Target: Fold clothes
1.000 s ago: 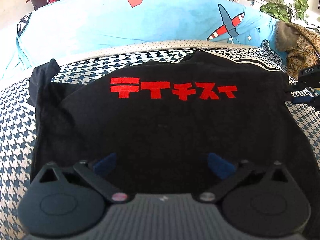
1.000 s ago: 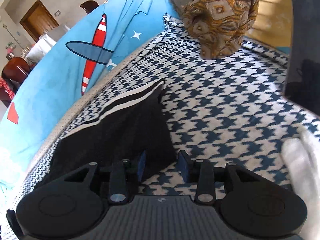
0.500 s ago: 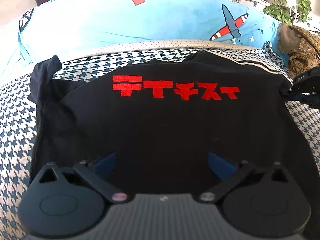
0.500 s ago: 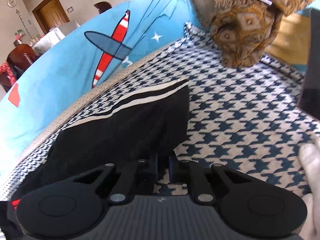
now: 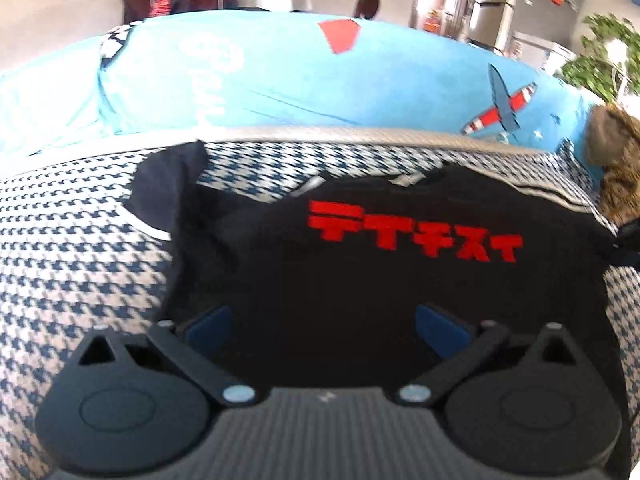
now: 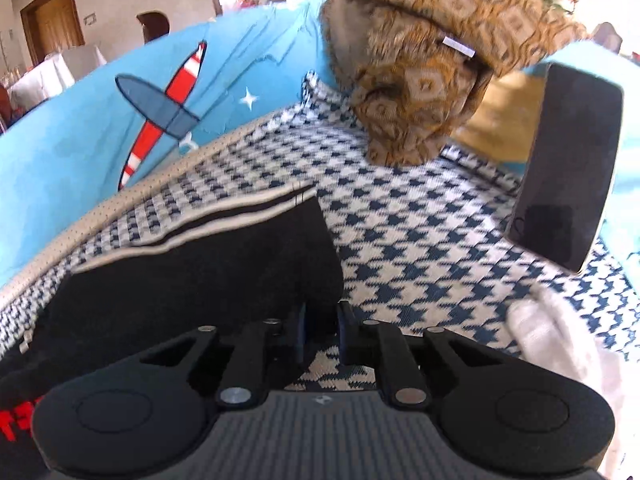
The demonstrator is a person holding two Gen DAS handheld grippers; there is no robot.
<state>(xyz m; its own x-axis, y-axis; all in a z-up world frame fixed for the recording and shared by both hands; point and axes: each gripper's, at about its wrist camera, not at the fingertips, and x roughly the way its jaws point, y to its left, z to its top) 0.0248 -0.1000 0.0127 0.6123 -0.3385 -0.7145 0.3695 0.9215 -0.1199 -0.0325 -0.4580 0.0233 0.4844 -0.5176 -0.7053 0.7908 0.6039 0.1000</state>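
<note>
While pinching black T-shirt (image 6: 192, 280) sleeve corner, right hand-held gripper (image 6: 322, 322) nearer; left hand-held gripper (image 5: 320, 324) spread wide, empty, over shirt's hem.

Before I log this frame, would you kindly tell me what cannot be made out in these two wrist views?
- Black T-shirt with red lettering: its lower hem, left wrist view, hidden behind the left gripper.
- Right gripper: how much fabric it pinches, right wrist view, hidden between the closed fingers.
- White cloth: what it is, right wrist view, blurred and cut off by the edge.
</note>
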